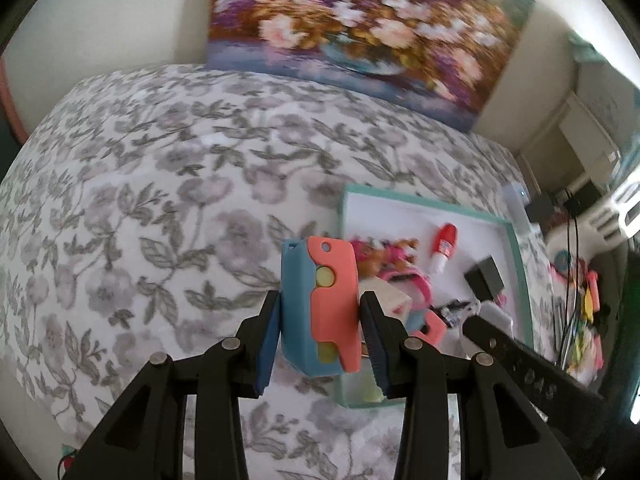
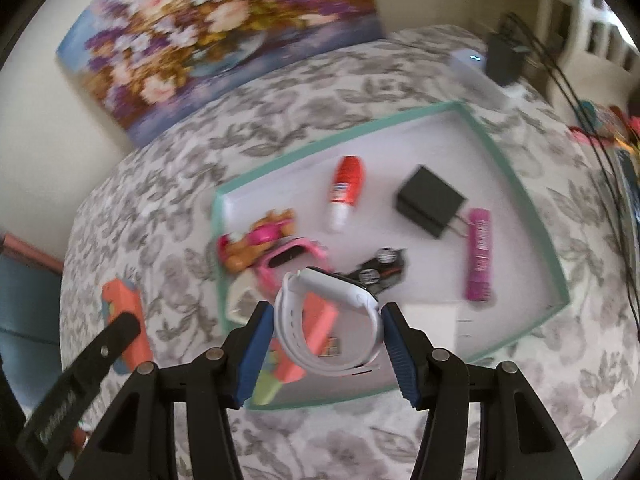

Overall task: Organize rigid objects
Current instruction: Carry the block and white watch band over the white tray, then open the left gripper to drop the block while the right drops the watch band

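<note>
My left gripper [image 1: 320,320] is shut on a blue and coral plastic toy [image 1: 318,304] and holds it above the floral bedspread, just left of the teal-rimmed white tray [image 1: 520,264]. The toy also shows in the right wrist view [image 2: 124,308]. My right gripper [image 2: 328,336] is shut on a white smartwatch [image 2: 328,320] and holds it over the tray's [image 2: 524,200] near left part. In the tray lie a red and white bottle [image 2: 345,190], a black charger [image 2: 430,200], a pink tube [image 2: 479,254], a pink watch [image 2: 288,260], a small doll [image 2: 248,244] and a dark toy car [image 2: 380,272].
A floral painting [image 1: 360,36] leans on the wall behind the bed. A white device [image 2: 476,72] and cables [image 2: 560,76] lie beyond the tray's far right corner. Colourful clutter [image 1: 584,304] sits right of the bed. A coral and green piece [image 2: 280,364] lies in the tray under the watch.
</note>
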The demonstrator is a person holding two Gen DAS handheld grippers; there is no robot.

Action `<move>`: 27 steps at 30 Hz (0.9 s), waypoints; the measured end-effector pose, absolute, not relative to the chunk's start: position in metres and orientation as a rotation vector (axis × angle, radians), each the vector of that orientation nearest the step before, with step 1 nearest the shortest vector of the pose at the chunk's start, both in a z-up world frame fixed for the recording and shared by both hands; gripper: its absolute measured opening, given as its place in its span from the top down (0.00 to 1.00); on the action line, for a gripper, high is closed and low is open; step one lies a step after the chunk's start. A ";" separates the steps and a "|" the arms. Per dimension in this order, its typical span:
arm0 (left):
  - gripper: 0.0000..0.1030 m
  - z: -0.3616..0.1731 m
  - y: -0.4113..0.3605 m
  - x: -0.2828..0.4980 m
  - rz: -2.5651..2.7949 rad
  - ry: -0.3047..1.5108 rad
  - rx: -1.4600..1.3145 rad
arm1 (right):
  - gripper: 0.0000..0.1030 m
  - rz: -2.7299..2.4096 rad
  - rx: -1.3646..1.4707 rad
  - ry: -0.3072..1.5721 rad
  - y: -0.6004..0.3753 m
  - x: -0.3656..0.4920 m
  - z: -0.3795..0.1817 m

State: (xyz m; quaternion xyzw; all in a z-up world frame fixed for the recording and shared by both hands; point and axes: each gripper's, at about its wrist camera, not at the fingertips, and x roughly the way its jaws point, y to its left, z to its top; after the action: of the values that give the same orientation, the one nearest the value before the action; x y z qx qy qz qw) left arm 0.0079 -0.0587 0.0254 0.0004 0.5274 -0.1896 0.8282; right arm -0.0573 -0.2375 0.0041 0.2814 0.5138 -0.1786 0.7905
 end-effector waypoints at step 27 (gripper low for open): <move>0.60 -0.011 -0.164 -0.048 -0.619 1.164 0.279 | 0.43 -0.539 0.658 1.162 -0.293 -0.083 -0.024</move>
State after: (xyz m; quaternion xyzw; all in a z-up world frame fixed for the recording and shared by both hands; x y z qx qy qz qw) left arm -0.0482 -0.1642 -0.0106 0.1293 0.5391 -0.2864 0.7814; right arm -0.0830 -0.2929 -0.0242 0.3013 0.5320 -0.2469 0.7518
